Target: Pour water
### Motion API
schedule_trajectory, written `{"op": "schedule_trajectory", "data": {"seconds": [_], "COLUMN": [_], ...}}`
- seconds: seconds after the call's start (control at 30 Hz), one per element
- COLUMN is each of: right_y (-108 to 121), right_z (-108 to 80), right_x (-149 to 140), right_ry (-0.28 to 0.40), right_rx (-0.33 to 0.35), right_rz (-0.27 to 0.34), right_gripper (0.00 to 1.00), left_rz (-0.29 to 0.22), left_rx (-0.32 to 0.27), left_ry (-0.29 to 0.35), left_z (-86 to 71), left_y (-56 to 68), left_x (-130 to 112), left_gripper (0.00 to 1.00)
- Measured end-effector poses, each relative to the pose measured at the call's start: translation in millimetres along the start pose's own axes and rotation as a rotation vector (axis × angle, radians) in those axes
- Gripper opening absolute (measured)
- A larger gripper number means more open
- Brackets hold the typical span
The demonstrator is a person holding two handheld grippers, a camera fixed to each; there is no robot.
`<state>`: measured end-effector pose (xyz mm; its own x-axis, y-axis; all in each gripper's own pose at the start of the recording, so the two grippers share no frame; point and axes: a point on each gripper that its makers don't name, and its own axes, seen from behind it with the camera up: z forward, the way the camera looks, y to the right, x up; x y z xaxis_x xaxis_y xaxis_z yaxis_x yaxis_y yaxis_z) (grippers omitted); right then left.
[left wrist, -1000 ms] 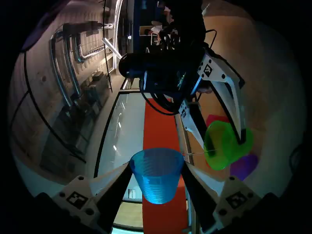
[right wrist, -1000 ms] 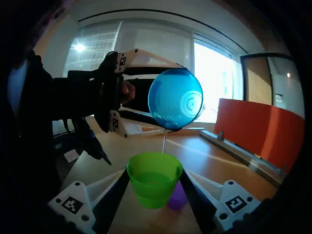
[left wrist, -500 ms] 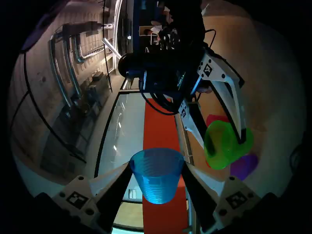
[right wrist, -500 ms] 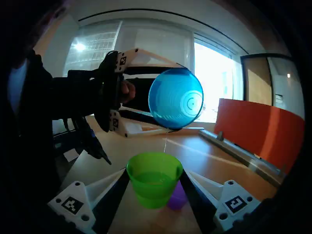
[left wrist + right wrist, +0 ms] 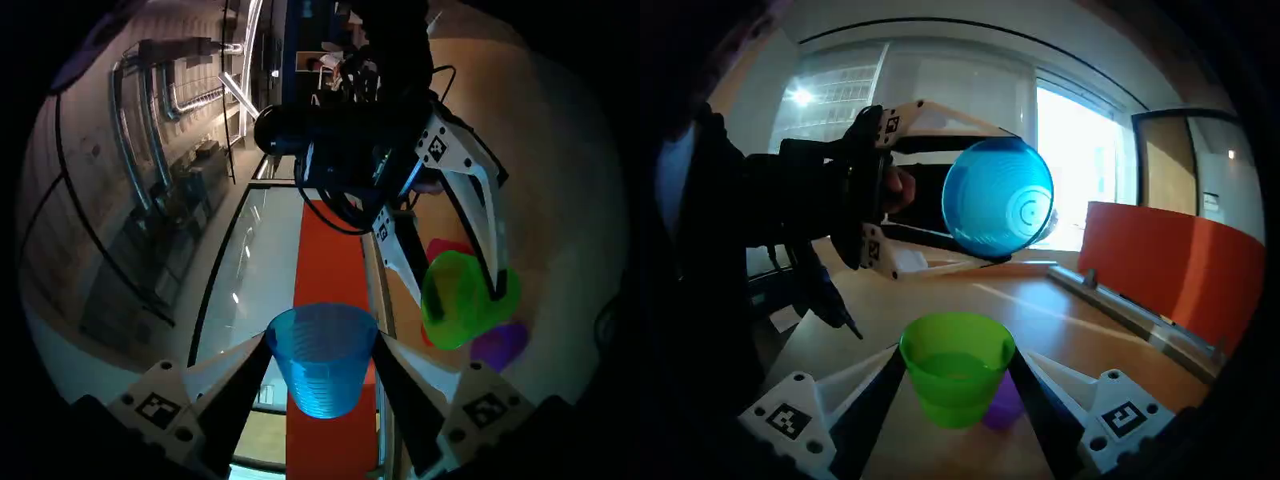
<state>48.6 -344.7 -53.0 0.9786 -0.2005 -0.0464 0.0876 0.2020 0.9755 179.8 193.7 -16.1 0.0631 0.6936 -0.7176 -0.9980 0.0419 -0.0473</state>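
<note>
**Blue cup held tipped above the green cup**

In the right gripper view, the right gripper [image 5: 958, 356] has both its fingers pressed against the sides of a translucent green plastic cup [image 5: 957, 380]. The cup stands upright and is partly filled with water. Just behind it, touching or almost touching, is a small purple object [image 5: 1006, 405]; I cannot tell what it is. Both are over the light wooden table [image 5: 1064, 308].

Higher and a little farther, the left gripper [image 5: 992, 196] holds a translucent blue plastic cup [image 5: 998, 210] firmly between its two fingers. This cup lies on its side, with the open mouth turned toward the camera, above the green cup and apart from it. A hand [image 5: 898, 188] in a dark sleeve holds that gripper.

Beyond, an orange panel [image 5: 1184, 264] stands at the right edge of the table, and a bright window [image 5: 1064, 168] is behind everything.
</note>
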Motion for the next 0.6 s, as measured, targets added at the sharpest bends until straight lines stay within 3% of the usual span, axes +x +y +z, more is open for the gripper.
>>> {"op": "schedule_trajectory", "data": {"seconds": [0.17, 0.6], "right_y": [1, 4], "right_z": [-0.7, -2.8], "right_x": [0, 1], "right_ry": [0.001, 0.003], "right_rx": [-0.006, -0.026], "right_rz": [0.003, 0.007], "right_gripper": [0.9, 0.9], "left_rz": [-0.05, -0.24], "left_rx": [0.005, 0.028], "left_ry": [-0.021, -0.046], "left_z": [1.1, 2.0], "left_y": [1.9, 0.0], "left_x": [-6, -13], "left_gripper": [0.86, 0.86]}}
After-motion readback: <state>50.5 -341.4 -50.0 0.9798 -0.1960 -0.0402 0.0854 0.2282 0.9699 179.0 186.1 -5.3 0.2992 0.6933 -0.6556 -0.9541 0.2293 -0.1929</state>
